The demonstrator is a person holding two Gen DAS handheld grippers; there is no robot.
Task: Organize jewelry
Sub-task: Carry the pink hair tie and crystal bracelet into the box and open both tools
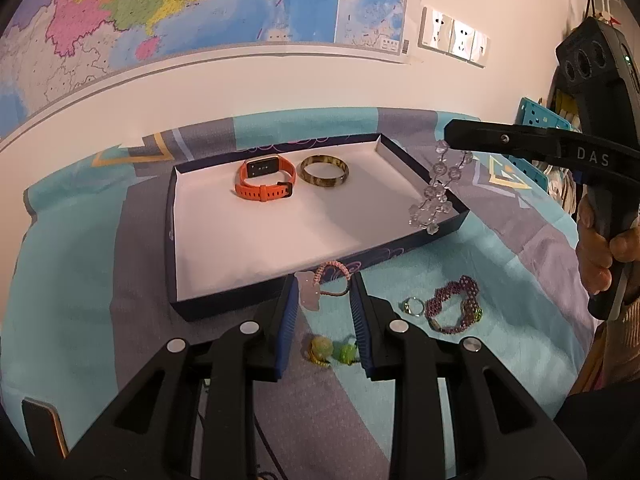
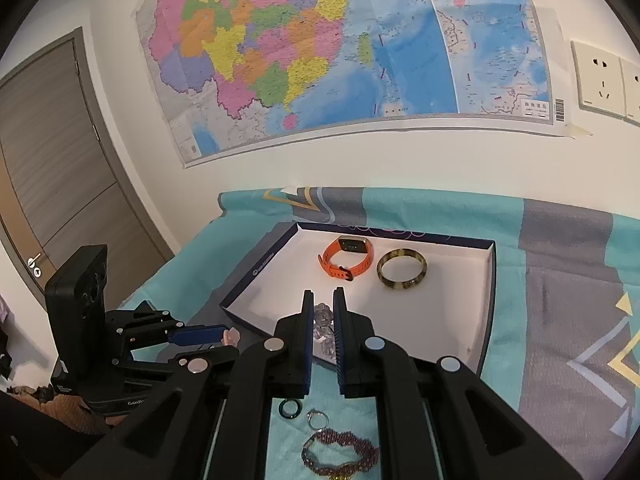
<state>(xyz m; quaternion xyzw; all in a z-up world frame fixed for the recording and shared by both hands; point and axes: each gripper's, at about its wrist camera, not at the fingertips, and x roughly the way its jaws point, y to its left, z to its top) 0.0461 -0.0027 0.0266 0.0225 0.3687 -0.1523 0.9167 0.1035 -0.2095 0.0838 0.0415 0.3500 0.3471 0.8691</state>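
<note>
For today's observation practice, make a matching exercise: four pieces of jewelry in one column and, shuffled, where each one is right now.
Things:
1. orange watch
2. crystal bead bracelet
3. purple beaded bracelet
4. pink charm bracelet

Places:
A. lying on the cloth, outside the box
B. between the left gripper's fingers
C. inside the box, beside the brown bangle
D. hanging from the right gripper

Pairs: 1-C, 2-D, 3-A, 4-B

The left gripper (image 1: pixel 324 312) grips a pink charm bracelet (image 1: pixel 316 292); the right gripper (image 1: pixel 452 140) dangles a crystal bracelet (image 1: pixel 438 188) over the tray (image 1: pixel 176 240).
</note>
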